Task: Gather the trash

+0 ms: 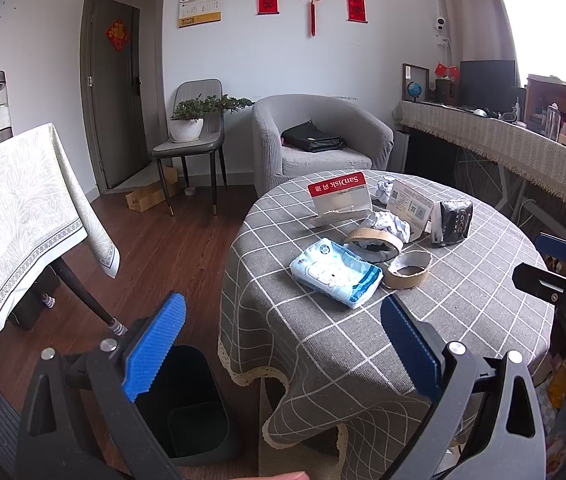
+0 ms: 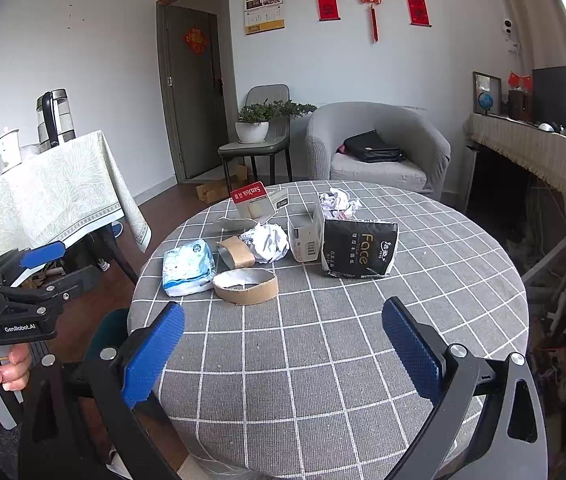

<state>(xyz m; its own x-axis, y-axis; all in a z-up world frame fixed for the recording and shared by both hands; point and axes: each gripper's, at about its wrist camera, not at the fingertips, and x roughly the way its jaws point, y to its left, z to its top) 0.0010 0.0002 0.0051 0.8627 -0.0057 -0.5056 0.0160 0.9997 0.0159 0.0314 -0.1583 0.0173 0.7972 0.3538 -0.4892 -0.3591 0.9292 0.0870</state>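
Note:
Trash lies on the round table with a grey checked cloth (image 1: pixel 443 320) (image 2: pixel 323 360): a blue-white tissue pack (image 1: pixel 335 271) (image 2: pixel 188 266), two cardboard tape cores (image 1: pixel 407 269) (image 2: pixel 245 285), crumpled paper (image 1: pixel 389 227) (image 2: pixel 266 242), a black Face packet (image 1: pixel 451 222) (image 2: pixel 359 247), a small box (image 2: pixel 303 236) and a red-white SanDisk package (image 1: pixel 341 199) (image 2: pixel 253 202). A dark trash bin (image 1: pixel 191 404) stands on the floor left of the table. My left gripper (image 1: pixel 283 344) is open and empty, above the table's near-left edge. My right gripper (image 2: pixel 283 348) is open and empty over the table's near side.
A table with a pale patterned cloth (image 1: pixel 15 216) (image 2: pixel 51 200) and a kettle stands to the left. A grey armchair (image 1: pixel 319 140) (image 2: pixel 379 144) with a black bag and a chair with a potted plant (image 1: pixel 191 120) are behind. A long covered counter (image 1: pixel 503 144) runs along the right.

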